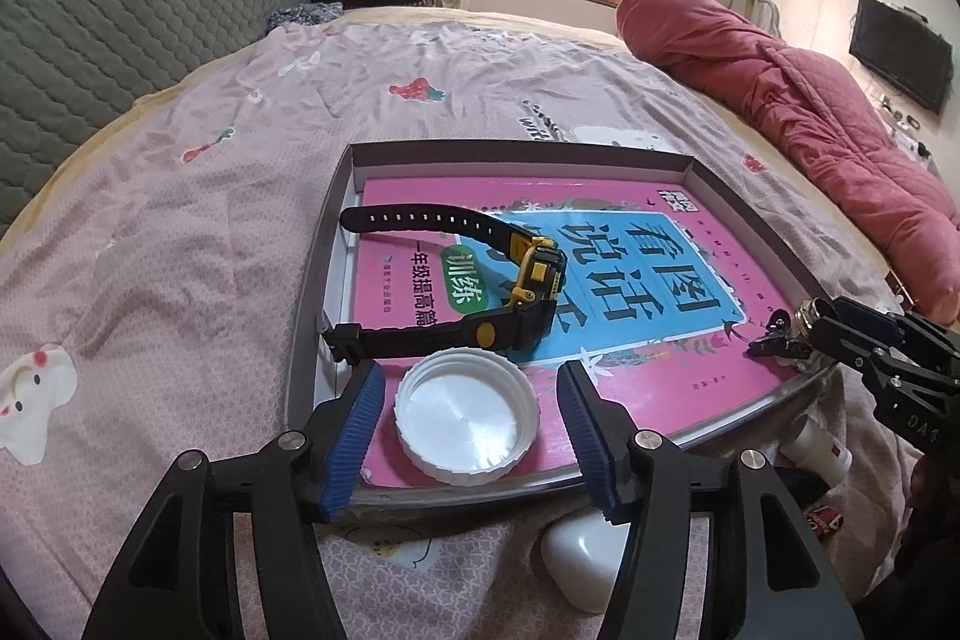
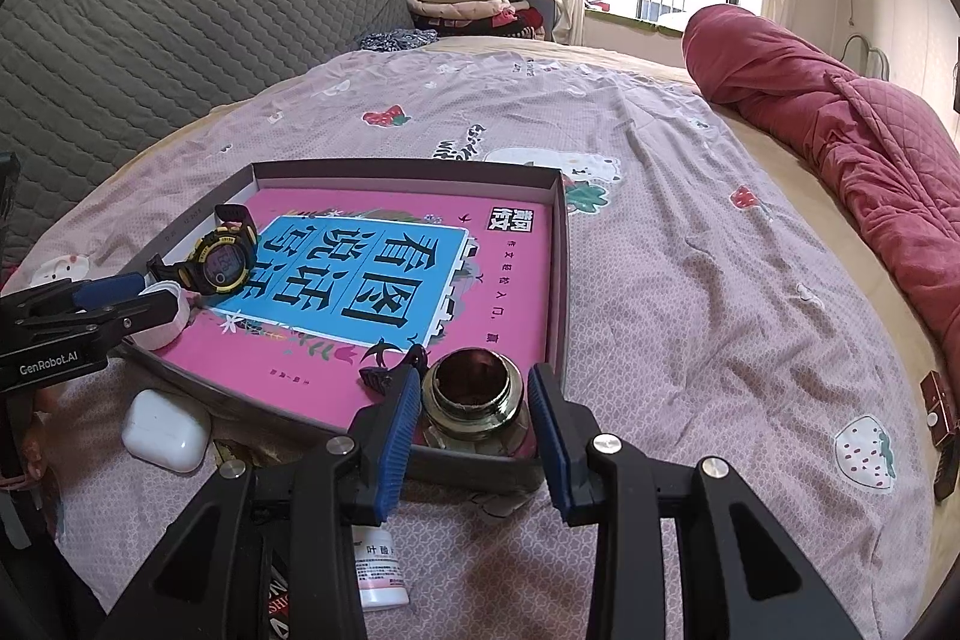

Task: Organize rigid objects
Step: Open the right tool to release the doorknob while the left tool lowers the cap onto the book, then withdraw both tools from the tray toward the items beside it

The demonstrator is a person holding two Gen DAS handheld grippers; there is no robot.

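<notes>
Both grippers point slantwise down at the near edge of the box [image 1: 336, 196]. The left gripper [image 1: 471, 421] stands open, pads clear of the cap [image 1: 467, 415] between them. The right gripper [image 2: 474, 421] flanks the fitting [image 2: 475, 397]; contact unclear.

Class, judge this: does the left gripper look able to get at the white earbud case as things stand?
Probably yes: the earbud case lies uncovered on the bedsheet just beneath the open left gripper, outside the box.
</notes>
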